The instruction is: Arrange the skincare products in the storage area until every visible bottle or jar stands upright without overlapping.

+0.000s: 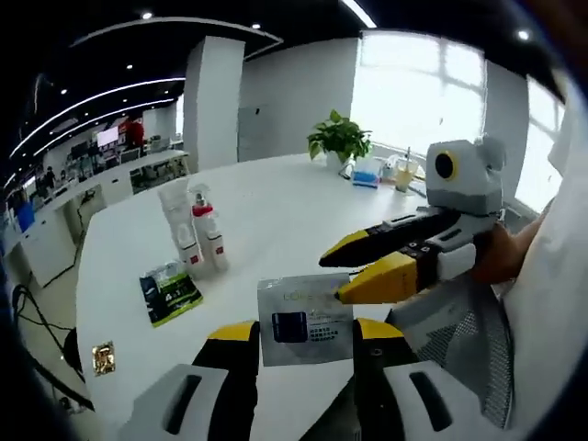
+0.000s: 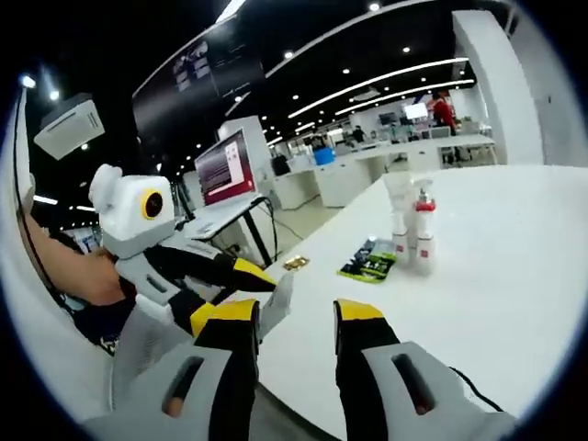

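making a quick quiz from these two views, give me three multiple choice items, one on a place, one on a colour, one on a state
1. Where does the green packet lie?
A. flat on the white table, near the spray bottle
B. inside the plant pot
C. on the floor

2. What colour is the cap of the spray bottle?
A. blue
B. red
C. black

3. How is the silver sachet placed?
A. lying flat beside the green packet
B. stuck on the tube
C. held up between the left gripper's jaws

Answers:
1 A, it rests flat on the tabletop in front of the bottle.
2 B, the top part is red.
3 C, the yellow-tipped jaws flank it in the left gripper view.
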### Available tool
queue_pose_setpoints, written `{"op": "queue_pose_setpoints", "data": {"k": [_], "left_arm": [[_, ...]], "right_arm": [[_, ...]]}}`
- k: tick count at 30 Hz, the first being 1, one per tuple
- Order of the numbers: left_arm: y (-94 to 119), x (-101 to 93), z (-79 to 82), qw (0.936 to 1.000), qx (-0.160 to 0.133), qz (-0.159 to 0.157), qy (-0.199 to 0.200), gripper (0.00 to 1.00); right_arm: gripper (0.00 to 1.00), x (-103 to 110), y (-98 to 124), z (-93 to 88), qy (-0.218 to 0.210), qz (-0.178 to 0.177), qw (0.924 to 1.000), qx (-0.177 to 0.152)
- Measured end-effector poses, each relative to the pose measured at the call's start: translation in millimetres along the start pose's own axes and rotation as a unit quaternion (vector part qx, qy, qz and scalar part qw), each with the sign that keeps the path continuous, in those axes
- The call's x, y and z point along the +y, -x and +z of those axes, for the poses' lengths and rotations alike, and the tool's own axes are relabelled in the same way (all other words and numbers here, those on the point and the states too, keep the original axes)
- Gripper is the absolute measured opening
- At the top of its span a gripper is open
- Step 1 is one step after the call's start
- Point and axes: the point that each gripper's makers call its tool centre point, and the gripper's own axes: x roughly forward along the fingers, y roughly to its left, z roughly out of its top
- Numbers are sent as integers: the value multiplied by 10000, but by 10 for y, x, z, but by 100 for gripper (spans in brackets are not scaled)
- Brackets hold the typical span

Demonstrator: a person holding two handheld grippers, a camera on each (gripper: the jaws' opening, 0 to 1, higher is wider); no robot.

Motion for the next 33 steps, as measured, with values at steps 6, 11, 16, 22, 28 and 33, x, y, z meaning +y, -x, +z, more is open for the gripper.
{"op": "queue_pose_setpoints", "data": {"k": [6, 11, 16, 22, 28, 33], "left_arm": [[-8, -126, 112, 9988, -110, -26, -476, 41], [2, -128, 155, 9975, -167, 1, -684, 41], [-10, -137, 127, 9974, -149, -15, -705, 41], [-16, -161, 117, 9974, -174, -90, -695, 41], [37, -170, 23, 9967, -87, -472, -655, 43], [147, -164, 43, 9842, -540, -1284, 1092, 44]], "right_arm": [[18, 57, -3, -22, -214, 155, 9996, 56], [8, 96, 0, -34, -420, 308, 9986, 107], [2, 169, 10, -45, -491, 462, 9976, 157], [0, 203, 41, -37, -541, 574, 9968, 160], [0, 237, 66, -6, -612, 702, 9956, 90], [0, 273, 104, 24, -834, 860, 9928, 51]]}}
